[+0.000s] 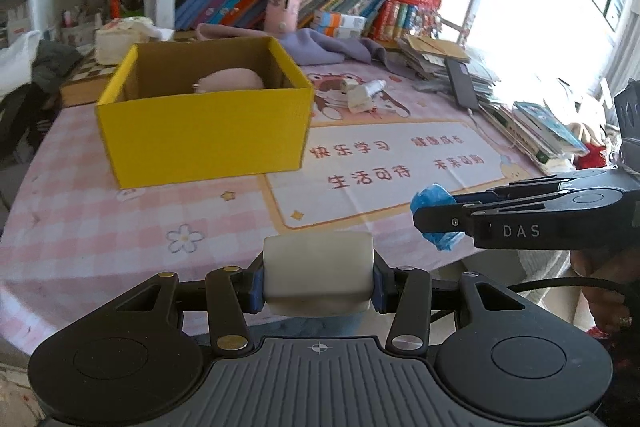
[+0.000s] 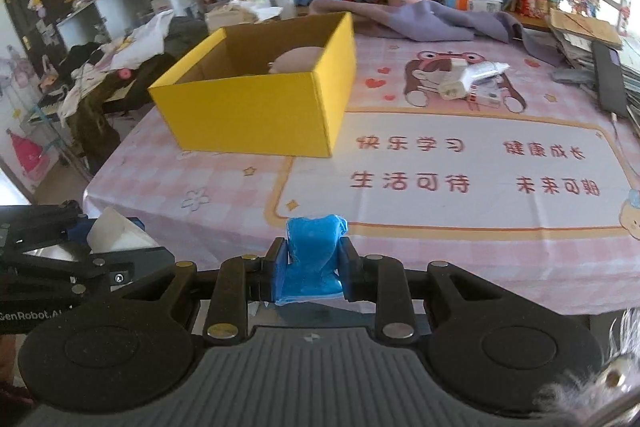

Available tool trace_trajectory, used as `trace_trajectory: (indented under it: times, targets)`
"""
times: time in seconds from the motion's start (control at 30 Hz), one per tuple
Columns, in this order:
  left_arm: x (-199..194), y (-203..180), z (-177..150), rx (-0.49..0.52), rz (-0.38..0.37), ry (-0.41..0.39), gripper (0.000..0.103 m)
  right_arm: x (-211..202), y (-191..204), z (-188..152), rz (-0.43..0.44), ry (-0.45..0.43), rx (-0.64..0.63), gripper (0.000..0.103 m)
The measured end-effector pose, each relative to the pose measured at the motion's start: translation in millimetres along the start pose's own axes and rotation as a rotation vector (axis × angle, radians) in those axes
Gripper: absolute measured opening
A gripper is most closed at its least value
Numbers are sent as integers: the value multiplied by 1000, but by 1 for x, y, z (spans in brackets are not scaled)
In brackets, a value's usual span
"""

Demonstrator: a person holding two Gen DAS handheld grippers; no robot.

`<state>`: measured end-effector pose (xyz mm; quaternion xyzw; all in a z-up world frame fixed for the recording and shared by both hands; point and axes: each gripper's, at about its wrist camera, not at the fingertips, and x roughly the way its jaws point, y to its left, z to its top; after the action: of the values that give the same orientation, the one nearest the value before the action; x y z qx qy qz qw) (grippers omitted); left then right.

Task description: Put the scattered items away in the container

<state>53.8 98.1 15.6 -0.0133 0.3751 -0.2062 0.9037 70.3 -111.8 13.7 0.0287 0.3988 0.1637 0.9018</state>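
The worktop (image 1: pixel 120 227) carries a yellow box (image 1: pixel 204 131) at far left, open-topped, with a pink item (image 1: pixel 232 79) inside. Small white items (image 1: pixel 362 95) lie right of it. The near worktop is bare. The left gripper (image 1: pixel 319 283) fingers clamp a white block (image 1: pixel 318 273). The right gripper (image 2: pixel 312 263) fingers grip a blue wad (image 2: pixel 314 255).

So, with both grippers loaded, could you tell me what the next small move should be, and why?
Probably carry both forward over the yellow box. The left gripper grips a white block and the right gripper a blue packet, yet both sit at the near table edge, short of the box. The box is open-topped, with only a pink item inside, so there's room.
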Motion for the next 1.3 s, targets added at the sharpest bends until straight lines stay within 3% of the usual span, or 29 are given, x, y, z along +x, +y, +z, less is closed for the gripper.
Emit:
trace_trajectory:
  times: [0.3, 0.73, 1.03, 1.3]
  targets:
    - [-14, 30, -5, -110, 67, -35, 45, 13, 32, 14, 63, 12, -119, 25]
    - [-13, 53, -4, -154, 123, -23, 45, 41, 49, 26, 131, 56, -158, 25]
    - [-4, 60, 30, -106, 126, -61, 45, 52, 39, 54, 122, 2, -144, 25]
    - [2, 74, 97, -43, 120, -179, 45, 53, 26, 124, 129, -153, -144, 25]
